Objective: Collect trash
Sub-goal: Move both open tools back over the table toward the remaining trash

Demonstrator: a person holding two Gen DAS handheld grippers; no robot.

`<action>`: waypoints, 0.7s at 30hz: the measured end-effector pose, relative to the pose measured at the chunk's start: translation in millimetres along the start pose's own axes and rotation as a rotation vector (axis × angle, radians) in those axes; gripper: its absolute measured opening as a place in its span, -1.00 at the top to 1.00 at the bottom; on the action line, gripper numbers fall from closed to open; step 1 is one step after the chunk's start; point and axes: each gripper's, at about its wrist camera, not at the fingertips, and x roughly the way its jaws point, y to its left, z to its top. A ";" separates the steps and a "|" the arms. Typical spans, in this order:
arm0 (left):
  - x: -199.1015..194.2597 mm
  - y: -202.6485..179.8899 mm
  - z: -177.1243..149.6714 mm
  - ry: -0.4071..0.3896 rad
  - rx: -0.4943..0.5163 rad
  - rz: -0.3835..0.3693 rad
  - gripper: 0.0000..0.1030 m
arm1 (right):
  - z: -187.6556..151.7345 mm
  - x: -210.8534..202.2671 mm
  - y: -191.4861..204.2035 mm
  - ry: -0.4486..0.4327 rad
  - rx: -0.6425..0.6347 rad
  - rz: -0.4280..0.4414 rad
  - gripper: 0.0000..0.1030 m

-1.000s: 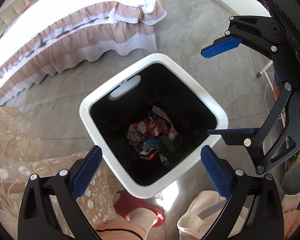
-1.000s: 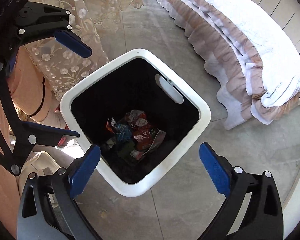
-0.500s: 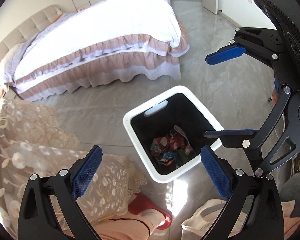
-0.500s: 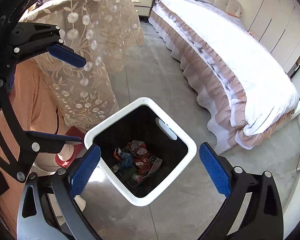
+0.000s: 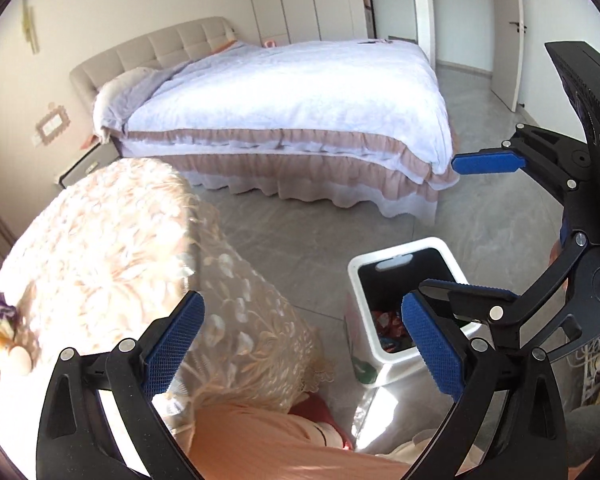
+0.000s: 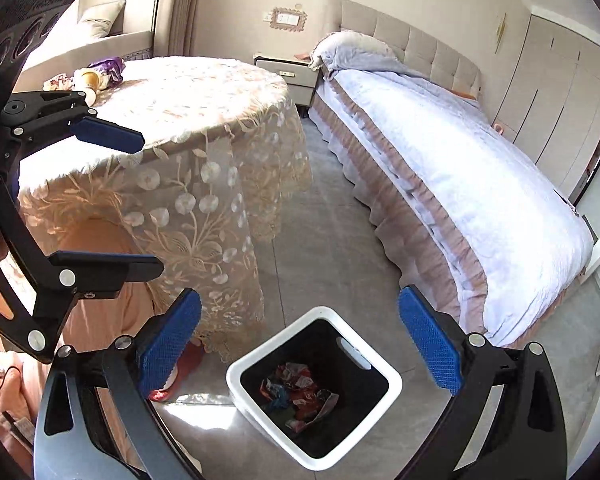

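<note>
A wide bed [image 6: 480, 168] with a white quilt and pink ruffled skirt fills the far side of the grey floor [image 6: 332, 248], its padded headboard against the wall. Nearer stands a round table [image 6: 188, 92] under a lace cloth that hangs almost to the floor; at its far edge lie a purple wrapper [image 6: 109, 67], a paper cup [image 6: 88, 80] and some other small litter too blurred to name. On the floor between table and bed sits a white square bin [image 6: 314, 390] with a black inside, and crumpled red, white and blue wrappers [image 6: 298, 394] lie at its bottom. A red slipper [image 6: 180, 372] shows just beside the bin, under the hem of the cloth. The left gripper [image 5: 300, 344] hangs over the table's near edge with its blue pads spread wide and nothing between them. The right gripper [image 6: 298, 348] hovers above the bin, likewise spread and empty.
</note>
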 end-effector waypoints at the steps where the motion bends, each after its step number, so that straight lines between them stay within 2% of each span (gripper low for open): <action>1: -5.7 10.1 -1.4 -0.009 -0.023 0.021 -0.89 | 9.5 -0.7 8.5 -0.014 -0.011 0.010 -0.91; 7: -39.9 66.3 -19.4 -0.045 -0.145 0.146 -0.89 | 58.2 3.3 56.9 -0.111 -0.119 0.096 -0.91; 12: -66.2 115.0 -39.5 -0.061 -0.242 0.245 -0.89 | 98.3 12.4 96.5 -0.172 -0.159 0.178 -0.91; 21: -101.7 208.8 -78.0 -0.059 -0.416 0.382 -0.89 | 159.4 33.5 171.3 -0.221 -0.197 0.277 -0.91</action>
